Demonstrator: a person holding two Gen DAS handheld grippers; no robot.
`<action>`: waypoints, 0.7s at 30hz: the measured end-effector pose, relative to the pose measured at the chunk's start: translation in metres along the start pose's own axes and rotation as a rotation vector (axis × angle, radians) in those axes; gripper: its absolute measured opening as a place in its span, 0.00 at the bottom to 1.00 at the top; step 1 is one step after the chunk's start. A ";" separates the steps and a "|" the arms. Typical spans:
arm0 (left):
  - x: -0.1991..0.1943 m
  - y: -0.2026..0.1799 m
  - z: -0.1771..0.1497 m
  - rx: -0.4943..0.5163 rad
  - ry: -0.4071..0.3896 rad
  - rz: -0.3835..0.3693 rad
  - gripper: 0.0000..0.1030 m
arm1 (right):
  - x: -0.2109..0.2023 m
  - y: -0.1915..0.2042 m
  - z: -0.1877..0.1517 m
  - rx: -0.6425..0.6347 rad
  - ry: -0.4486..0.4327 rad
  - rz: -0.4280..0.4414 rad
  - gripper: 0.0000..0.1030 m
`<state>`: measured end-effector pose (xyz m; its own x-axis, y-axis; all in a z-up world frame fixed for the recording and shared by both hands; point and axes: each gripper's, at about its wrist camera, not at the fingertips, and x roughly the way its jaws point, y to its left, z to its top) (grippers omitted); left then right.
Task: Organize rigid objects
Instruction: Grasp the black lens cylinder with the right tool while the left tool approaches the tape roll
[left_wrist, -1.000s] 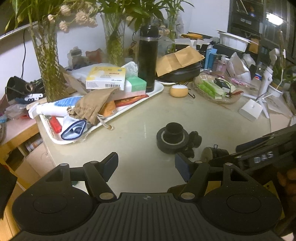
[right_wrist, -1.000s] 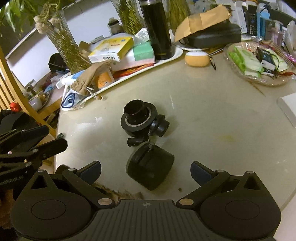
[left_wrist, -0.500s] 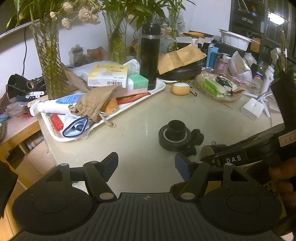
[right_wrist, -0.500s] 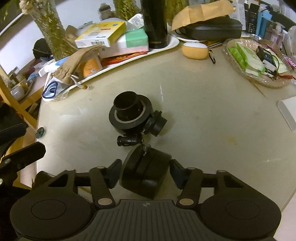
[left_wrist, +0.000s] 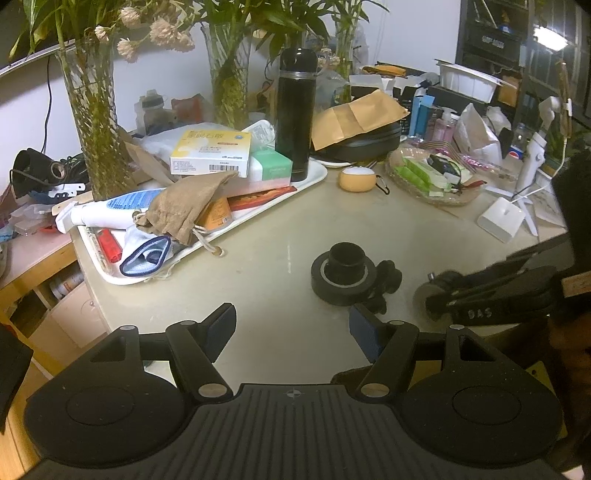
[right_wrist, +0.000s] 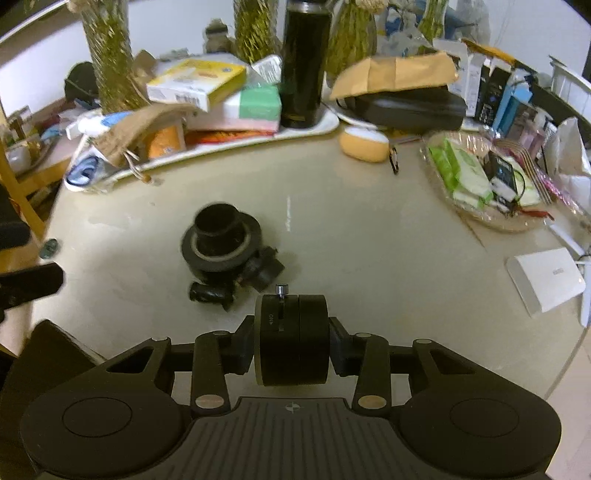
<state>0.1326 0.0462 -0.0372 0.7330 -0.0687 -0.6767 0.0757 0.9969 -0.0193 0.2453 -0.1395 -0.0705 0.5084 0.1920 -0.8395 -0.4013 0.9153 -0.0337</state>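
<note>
The right gripper (right_wrist: 291, 345) has just been closing and now its fingers clamp the black cylindrical magnetic base (right_wrist: 291, 339) above the desk (right_wrist: 369, 236), ready to lift, while the left gripper (left_wrist: 291, 328) waits open and empty.

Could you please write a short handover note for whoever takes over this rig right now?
Right gripper: jaws have just been closing and now clamp the black cylindrical part, metal pin on top, tabletop visible beyond it.
Left gripper: jaws open, empty, over the bare table.
The black ring-and-tube part sits on the table just ahead, with its knobs beside it.
The white tray at the back is crowded.
Done: cylinder grasped. Left: place it, then deal with the ring part.
</note>
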 end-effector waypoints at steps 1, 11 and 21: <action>0.000 0.000 0.000 0.000 0.000 0.000 0.65 | 0.001 -0.002 0.000 0.009 -0.007 0.003 0.42; 0.002 -0.002 0.001 0.002 0.000 -0.001 0.65 | 0.016 -0.005 -0.005 0.042 0.036 0.016 0.42; 0.003 -0.011 0.001 0.031 0.003 -0.019 0.65 | -0.006 -0.016 -0.004 0.049 -0.059 0.002 0.42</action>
<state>0.1343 0.0353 -0.0385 0.7291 -0.0878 -0.6788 0.1110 0.9938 -0.0093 0.2461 -0.1570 -0.0670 0.5520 0.2125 -0.8063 -0.3649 0.9310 -0.0044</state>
